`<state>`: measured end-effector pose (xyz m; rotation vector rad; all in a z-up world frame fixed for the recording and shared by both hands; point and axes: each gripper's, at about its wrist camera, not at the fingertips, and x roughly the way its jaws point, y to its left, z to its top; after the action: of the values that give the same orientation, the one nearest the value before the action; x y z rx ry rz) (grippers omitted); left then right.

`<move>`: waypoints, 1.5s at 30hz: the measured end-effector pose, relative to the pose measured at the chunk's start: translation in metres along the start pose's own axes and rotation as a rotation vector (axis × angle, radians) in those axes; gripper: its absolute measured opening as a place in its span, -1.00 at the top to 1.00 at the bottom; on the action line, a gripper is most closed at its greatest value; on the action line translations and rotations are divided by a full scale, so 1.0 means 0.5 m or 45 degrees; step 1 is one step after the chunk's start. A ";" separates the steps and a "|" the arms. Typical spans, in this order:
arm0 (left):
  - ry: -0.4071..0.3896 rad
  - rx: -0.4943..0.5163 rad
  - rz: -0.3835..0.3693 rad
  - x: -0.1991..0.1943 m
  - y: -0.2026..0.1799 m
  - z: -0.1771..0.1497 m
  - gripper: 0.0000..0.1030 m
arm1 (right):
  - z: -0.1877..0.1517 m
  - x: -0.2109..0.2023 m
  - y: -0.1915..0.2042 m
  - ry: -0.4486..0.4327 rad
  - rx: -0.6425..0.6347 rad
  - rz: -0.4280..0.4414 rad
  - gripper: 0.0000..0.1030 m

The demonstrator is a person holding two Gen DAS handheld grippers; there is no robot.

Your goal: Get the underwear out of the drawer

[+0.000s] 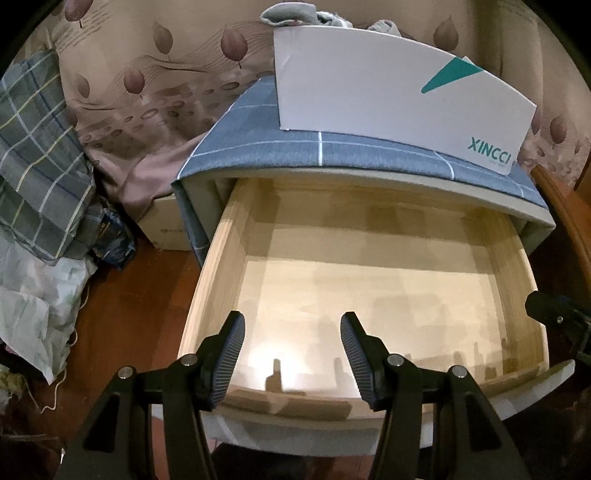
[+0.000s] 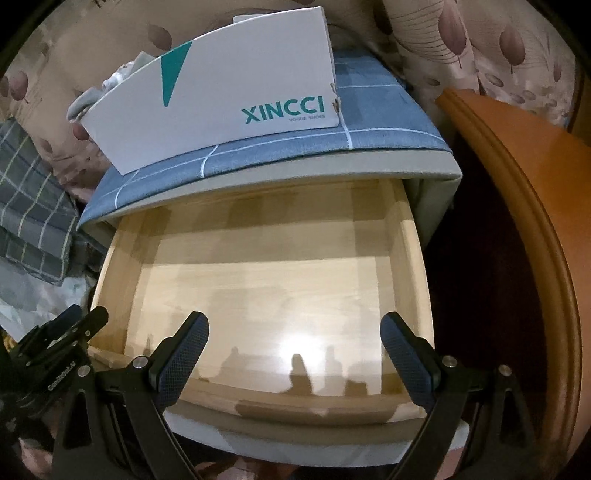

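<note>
Going left to right, a plaid cloth (image 1: 37, 158) is heaped against the curtain, then the cabinet under its blue checked cover (image 1: 369, 151) with the drawer (image 1: 207, 280) pulled out toward both hands, then a wooden board (image 2: 524, 206) at the far right.

The left gripper (image 1: 292, 360) hangs over the drawer's near rim, fingers (image 1: 229, 354) parted with nothing between them. The right gripper (image 2: 294, 363) hangs beside it over the same rim, its fingers (image 2: 181, 358) spread wider, also bare; each gripper's edge shows in the other's view, so they sit close together.

The relation that matters is down and forward, from the fingers into the drawer, yet its pale floor shows only light and shadow. No underwear is visible there in either view, so neither hand is nearer to it and no long axis can be told.

The white XINCCI shoebox (image 2: 221, 103) on the cover holds grey crumpled fabric (image 1: 288, 14) poking over its rim; what garment it is cannot be told
</note>
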<state>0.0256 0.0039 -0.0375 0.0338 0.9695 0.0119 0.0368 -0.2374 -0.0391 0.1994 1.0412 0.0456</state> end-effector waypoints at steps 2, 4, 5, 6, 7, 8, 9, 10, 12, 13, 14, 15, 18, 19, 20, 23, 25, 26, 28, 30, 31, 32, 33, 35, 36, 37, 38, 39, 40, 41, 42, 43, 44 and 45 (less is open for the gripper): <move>-0.005 0.006 0.003 -0.001 -0.002 -0.001 -0.07 | -0.002 0.004 0.006 0.011 -0.020 -0.012 -0.80; -0.014 0.020 0.021 -0.004 -0.007 -0.004 -0.07 | -0.003 0.008 0.014 0.018 -0.047 -0.031 -0.80; -0.015 0.026 0.021 -0.004 -0.009 -0.004 -0.07 | -0.004 0.010 0.017 0.021 -0.059 -0.036 -0.80; -0.013 0.031 0.022 -0.003 -0.011 -0.005 -0.07 | -0.005 0.010 0.022 0.020 -0.078 -0.047 -0.80; -0.011 0.033 0.023 -0.003 -0.011 -0.005 -0.07 | -0.007 0.009 0.024 0.016 -0.087 -0.053 -0.80; -0.010 0.033 0.022 -0.003 -0.011 -0.005 -0.07 | -0.008 0.009 0.025 0.015 -0.090 -0.055 -0.80; -0.009 0.031 0.019 -0.003 -0.010 -0.005 -0.07 | -0.009 0.010 0.023 0.018 -0.089 -0.056 -0.80; -0.008 0.029 0.020 -0.002 -0.009 -0.004 -0.07 | -0.009 0.012 0.021 0.023 -0.085 -0.058 -0.80; -0.005 0.026 0.019 -0.003 -0.008 -0.004 -0.07 | -0.008 0.017 0.017 0.039 -0.070 -0.053 -0.80; -0.005 0.026 0.020 -0.002 -0.008 -0.004 -0.07 | -0.008 0.018 0.015 0.042 -0.064 -0.054 -0.80; -0.006 0.027 0.021 -0.002 -0.008 -0.004 -0.07 | -0.008 0.019 0.013 0.046 -0.059 -0.055 -0.80; -0.006 0.028 0.021 -0.002 -0.008 -0.004 -0.07 | -0.009 0.020 0.013 0.047 -0.059 -0.054 -0.80; -0.004 0.027 0.020 -0.002 -0.007 -0.004 -0.07 | -0.010 0.022 0.016 0.053 -0.070 -0.059 -0.80; -0.004 0.027 0.018 -0.002 -0.007 -0.004 -0.07 | -0.010 0.023 0.017 0.056 -0.072 -0.062 -0.80; -0.004 0.027 0.017 -0.001 -0.007 -0.004 -0.07 | -0.011 0.023 0.017 0.058 -0.072 -0.065 -0.80; -0.003 0.027 0.016 -0.001 -0.007 -0.003 -0.07 | -0.010 0.024 0.018 0.057 -0.072 -0.066 -0.80; -0.004 0.025 0.019 -0.001 -0.008 -0.004 -0.07 | -0.010 0.025 0.018 0.059 -0.071 -0.068 -0.80; -0.004 0.025 0.017 -0.001 -0.008 -0.003 -0.07 | -0.010 0.026 0.018 0.061 -0.071 -0.070 -0.80; -0.003 0.028 0.020 -0.001 -0.008 -0.004 -0.07 | -0.010 0.025 0.019 0.059 -0.071 -0.070 -0.80; -0.003 0.029 0.017 -0.001 -0.007 -0.004 -0.07 | -0.010 0.025 0.020 0.061 -0.074 -0.069 -0.80; -0.004 0.028 0.018 -0.001 -0.007 -0.003 -0.07 | -0.010 0.025 0.019 0.061 -0.074 -0.069 -0.80; -0.004 0.027 0.018 -0.001 -0.008 -0.003 -0.07 | -0.010 0.024 0.018 0.061 -0.074 -0.069 -0.80; -0.003 0.028 0.018 -0.001 -0.007 -0.003 -0.07 | -0.010 0.024 0.018 0.061 -0.074 -0.068 -0.80; -0.003 0.027 0.019 -0.001 -0.008 -0.003 -0.07 | -0.010 0.024 0.018 0.062 -0.074 -0.069 -0.80; -0.003 0.027 0.019 -0.001 -0.008 -0.003 -0.07 | -0.010 0.025 0.018 0.062 -0.074 -0.071 -0.80; -0.004 0.027 0.017 -0.001 -0.008 -0.003 -0.07 | -0.010 0.025 0.018 0.062 -0.074 -0.069 -0.80; -0.003 0.028 0.018 -0.001 -0.008 -0.003 -0.07 | -0.010 0.025 0.018 0.062 -0.074 -0.069 -0.80; -0.003 0.029 0.019 -0.001 -0.008 -0.004 -0.07 | -0.010 0.025 0.018 0.062 -0.073 -0.071 -0.80; -0.003 0.029 0.018 -0.001 -0.008 -0.003 -0.07 | -0.010 0.025 0.018 0.062 -0.073 -0.072 -0.80; -0.004 0.028 0.018 -0.001 -0.007 -0.003 -0.07 | -0.010 0.025 0.019 0.061 -0.074 -0.071 -0.80; -0.004 0.028 0.019 -0.001 -0.007 -0.003 -0.07 | -0.010 0.025 0.018 0.062 -0.074 -0.071 -0.80; -0.003 0.027 0.017 -0.001 -0.008 -0.003 -0.07 | -0.010 0.025 0.018 0.062 -0.074 -0.072 -0.80; -0.003 0.027 0.018 -0.001 -0.008 -0.003 -0.07 | -0.010 0.024 0.018 0.061 -0.073 -0.072 -0.80; -0.003 0.027 0.020 -0.001 -0.008 -0.003 -0.07 | -0.011 0.024 0.018 0.061 -0.073 -0.072 -0.80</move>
<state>0.0240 -0.0001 -0.0382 0.0606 0.9668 0.0161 0.0386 -0.2263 -0.0504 0.1175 1.0913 0.0290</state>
